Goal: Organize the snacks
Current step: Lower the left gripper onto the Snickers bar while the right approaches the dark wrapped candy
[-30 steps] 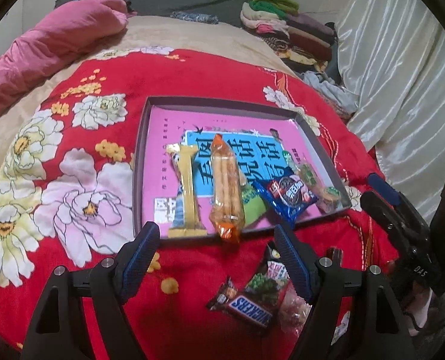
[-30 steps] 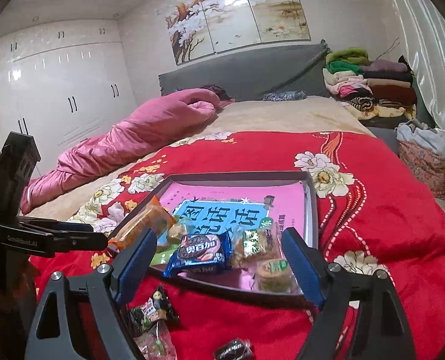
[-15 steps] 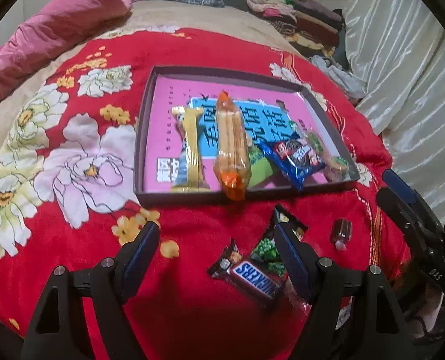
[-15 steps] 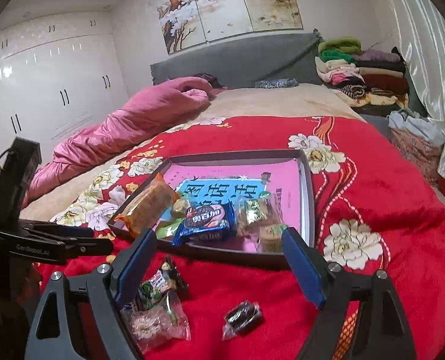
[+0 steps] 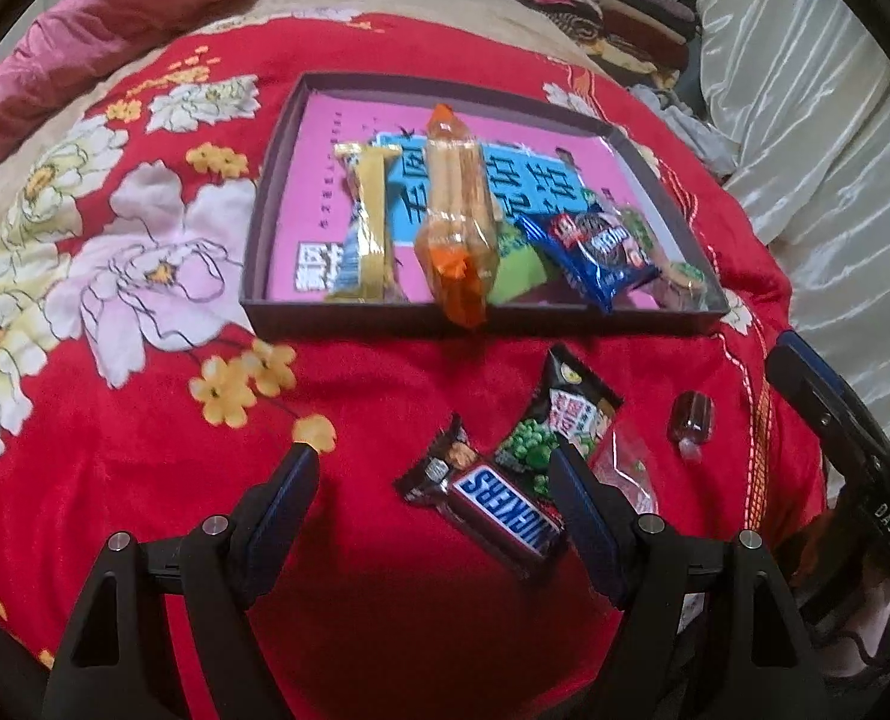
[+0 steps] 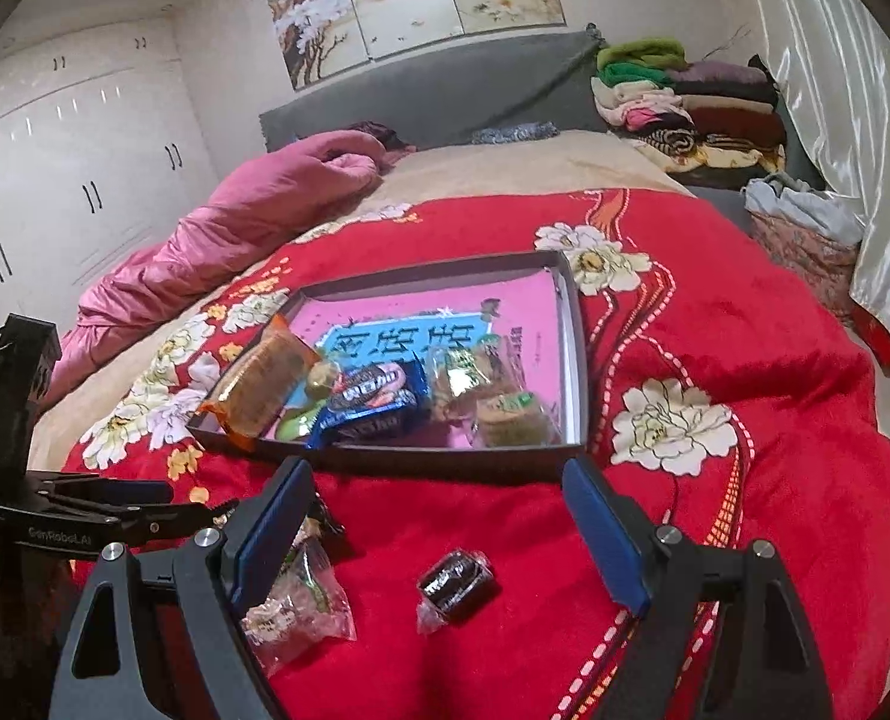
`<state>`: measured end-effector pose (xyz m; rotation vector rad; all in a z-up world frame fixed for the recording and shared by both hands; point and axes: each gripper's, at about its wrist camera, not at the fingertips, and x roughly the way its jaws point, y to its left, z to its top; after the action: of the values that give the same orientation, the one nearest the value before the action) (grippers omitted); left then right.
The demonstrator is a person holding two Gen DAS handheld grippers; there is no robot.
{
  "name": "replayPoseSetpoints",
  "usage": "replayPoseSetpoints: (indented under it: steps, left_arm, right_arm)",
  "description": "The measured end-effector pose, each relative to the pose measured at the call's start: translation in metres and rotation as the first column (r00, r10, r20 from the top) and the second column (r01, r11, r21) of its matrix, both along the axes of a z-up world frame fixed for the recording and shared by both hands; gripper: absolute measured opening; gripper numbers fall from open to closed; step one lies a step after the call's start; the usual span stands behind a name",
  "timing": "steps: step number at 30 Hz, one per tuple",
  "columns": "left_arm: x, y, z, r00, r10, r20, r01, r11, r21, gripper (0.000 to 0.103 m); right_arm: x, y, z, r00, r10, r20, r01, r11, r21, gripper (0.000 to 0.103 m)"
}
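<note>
A shallow dark box (image 5: 348, 318) (image 6: 577, 360) with a pink lining lies on the red flowered blanket. It holds a yellow bar (image 5: 372, 222), an orange cracker pack (image 5: 457, 222) (image 6: 258, 384), a blue cookie pack (image 5: 595, 252) (image 6: 372, 402) and small round snacks (image 6: 505, 414). In front of the box lie a Snickers bar (image 5: 493, 510), a green pea packet (image 5: 559, 426), a clear wrapped snack (image 6: 300, 606) and a small dark wrapped candy (image 5: 692, 420) (image 6: 454, 588). My left gripper (image 5: 438, 480) hangs open above the Snickers bar. My right gripper (image 6: 438, 498) stands open over the dark candy, holding nothing.
A pink quilt (image 6: 234, 234) lies along the left of the bed. Folded clothes (image 6: 685, 102) are stacked at the headboard's right, beside a white curtain (image 6: 835, 90). White wardrobes (image 6: 72, 138) line the left wall. The blanket drops away at its near edge.
Both grippers have tilted downward and come closer to the bed, so the loose snacks in front of the box now show more fully. Their jaws stay equally wide.
</note>
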<state>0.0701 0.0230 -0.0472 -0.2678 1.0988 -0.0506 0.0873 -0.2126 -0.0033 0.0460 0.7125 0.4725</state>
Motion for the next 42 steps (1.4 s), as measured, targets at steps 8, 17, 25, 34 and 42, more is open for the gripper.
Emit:
replayPoseSetpoints:
  steps: [8,17,25,34,42]
  left_arm:
    - [-0.002,-0.008,-0.011,0.999,-0.010,-0.035,0.010,1.000,-0.006,0.080]
    - [-0.002,-0.022,-0.023,0.997,-0.021,-0.069,0.021,1.000,-0.002,0.080]
    - [0.004,-0.026,-0.029,0.997,-0.014,-0.082,0.014,1.000,0.005,0.080]
    - [0.006,-0.023,-0.039,0.996,-0.003,-0.084,0.002,1.000,-0.012,0.078]
    - [0.005,-0.014,-0.041,0.996,0.021,-0.085,-0.024,0.999,-0.024,0.062]
  right_arm:
    - [-0.002,0.003,-0.005,1.000,0.009,-0.026,-0.010,1.000,-0.019,0.085]
    - [-0.005,0.008,-0.012,0.998,0.012,-0.064,-0.015,0.998,-0.058,0.085]
    - [-0.009,0.012,-0.013,0.997,0.025,-0.073,-0.030,0.997,-0.070,0.085]
    - [-0.003,0.015,-0.030,0.988,0.017,-0.154,-0.035,0.993,-0.112,0.080]
    - [0.007,0.017,-0.047,0.976,0.008,-0.217,-0.038,0.990,-0.136,0.057]
